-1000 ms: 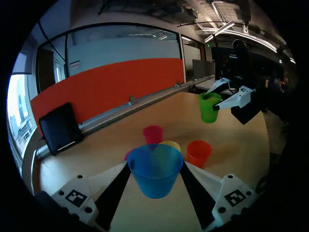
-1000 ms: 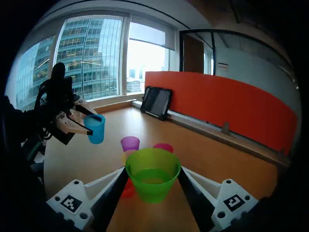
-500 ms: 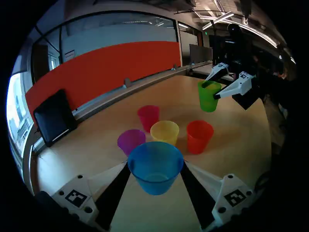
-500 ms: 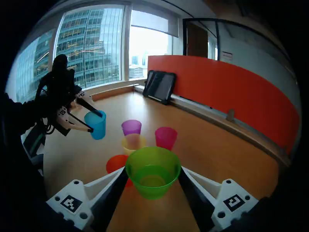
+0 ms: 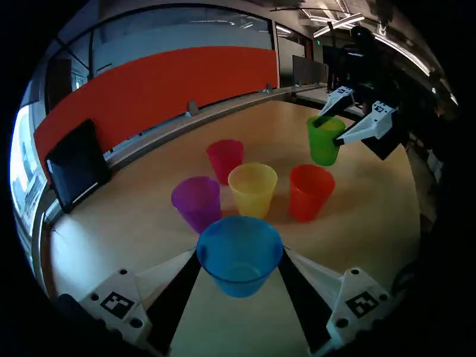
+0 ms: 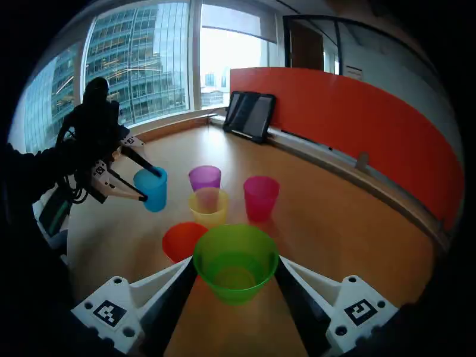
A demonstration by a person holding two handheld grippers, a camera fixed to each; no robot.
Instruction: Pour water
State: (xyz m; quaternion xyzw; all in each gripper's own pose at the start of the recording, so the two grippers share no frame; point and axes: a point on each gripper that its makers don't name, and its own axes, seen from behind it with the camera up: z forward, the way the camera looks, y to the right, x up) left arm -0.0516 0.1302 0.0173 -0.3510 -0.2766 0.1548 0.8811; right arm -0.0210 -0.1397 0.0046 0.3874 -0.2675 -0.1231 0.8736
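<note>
Wood office table (image 5: 369, 226), orange partition (image 5: 178, 83) behind. My left gripper (image 5: 239, 257) pinches the blue cup (image 5: 239, 273) on both sides, upright, near the purple cup (image 5: 197, 202). My right gripper (image 6: 235, 263) clamps the green cup (image 6: 235, 279) the same way, beside the red cup (image 6: 181, 238). I can't make out the water level in either. I read this as the approach, pour not started. Next: get one rim over a receiving cup, then tilt slowly.

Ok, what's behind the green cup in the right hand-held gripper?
In the right gripper view, a red cup stands just behind the green cup, with a yellow cup farther back. The green cup's rim covers part of the red cup.
</note>
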